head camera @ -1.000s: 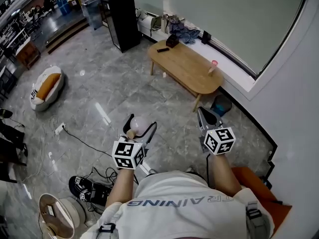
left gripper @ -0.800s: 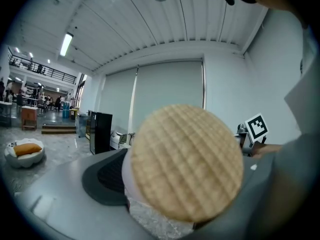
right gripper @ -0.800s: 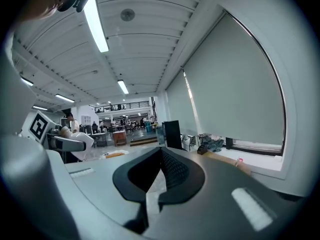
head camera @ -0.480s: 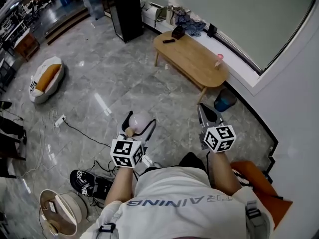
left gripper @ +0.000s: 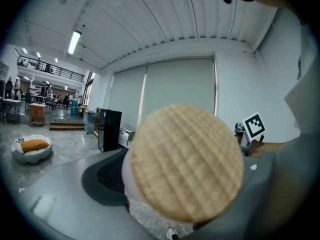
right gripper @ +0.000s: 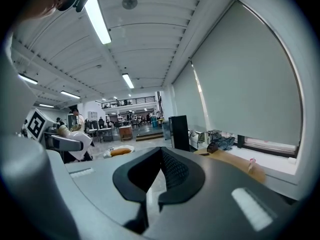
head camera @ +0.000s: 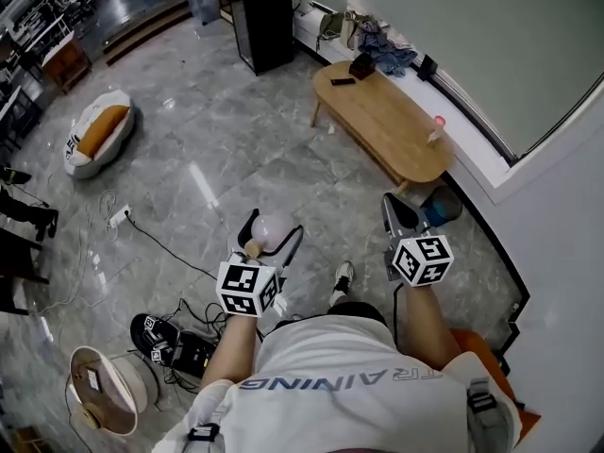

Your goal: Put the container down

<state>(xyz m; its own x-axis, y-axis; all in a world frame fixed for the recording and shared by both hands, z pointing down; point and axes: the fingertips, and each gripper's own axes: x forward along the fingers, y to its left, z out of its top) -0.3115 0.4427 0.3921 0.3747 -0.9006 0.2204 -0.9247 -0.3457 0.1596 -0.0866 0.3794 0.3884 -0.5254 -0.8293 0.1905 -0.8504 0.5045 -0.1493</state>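
A pale round container [head camera: 274, 225] with a flat cork lid [head camera: 251, 249] is held above the floor in front of the person. My left gripper [head camera: 272, 237] is shut on it. In the left gripper view the cork lid [left gripper: 186, 161] fills the middle and hides most of the container and the jaw tips. My right gripper [head camera: 396, 213] is held level beside it at the right, shut and with nothing in it; in the right gripper view its dark pads [right gripper: 172, 170] meet at the tips.
A low wooden table [head camera: 392, 125] stands ahead at the right under the window, with a small pink thing [head camera: 438, 123] on it. A blue bin [head camera: 442, 204] is beside its near end. Cables [head camera: 160, 253], a basket [head camera: 104, 390] and a cushion [head camera: 94, 140] lie at the left.
The person has walked forward over the marble floor; the table and bin now sit closer and more to the right. Both grippers keep their hold and spacing.
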